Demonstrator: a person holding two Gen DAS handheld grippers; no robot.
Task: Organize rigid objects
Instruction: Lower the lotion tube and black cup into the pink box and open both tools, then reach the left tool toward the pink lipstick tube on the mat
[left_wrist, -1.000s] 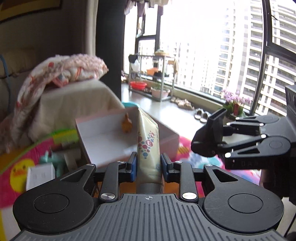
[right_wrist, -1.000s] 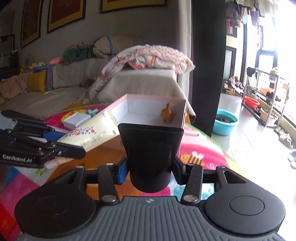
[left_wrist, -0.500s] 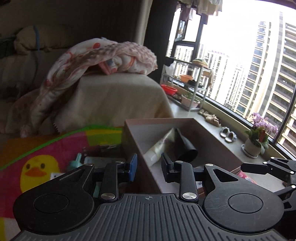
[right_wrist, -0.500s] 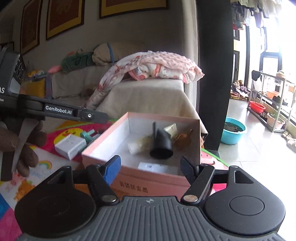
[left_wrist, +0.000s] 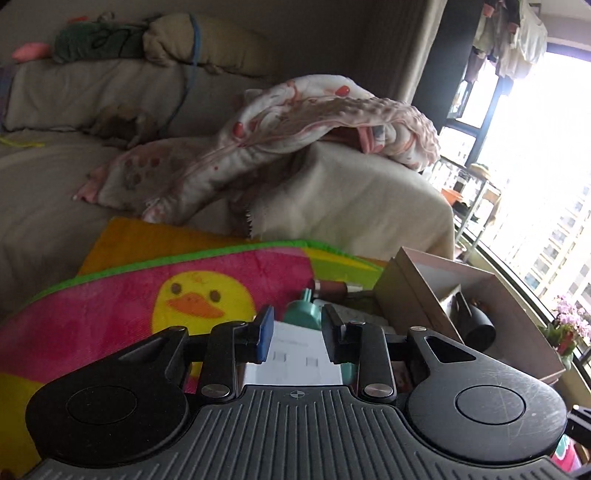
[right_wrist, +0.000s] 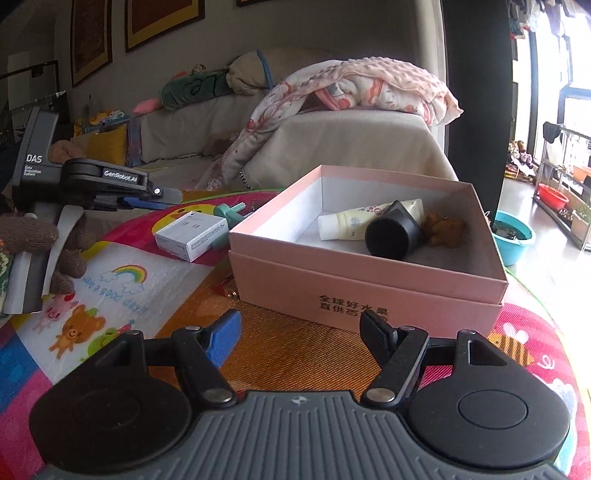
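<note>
Pink box (right_wrist: 369, 291) on bright play mat (right_wrist: 110, 288), containing cream tube (right_wrist: 354, 221), black cone-shaped piece (right_wrist: 393, 232) lying across tube, and small brown figure (right_wrist: 443, 229) just beside. White carton (right_wrist: 190, 236) and teal item (right_wrist: 231, 212) left of box. Right claw (right_wrist: 299, 328) wide and empty before box; left claw (left_wrist: 297, 334) narrowly parted, empty, above white carton.

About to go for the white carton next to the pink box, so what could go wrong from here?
1. The left tongs look narrower than the white carton; they may push it rather than straddle it.
2. The teal item sits close against the carton and could get knocked or pinched.
3. The black cone rests loosely on the cream tube in the pink box; bumping the box may shift them.
</note>
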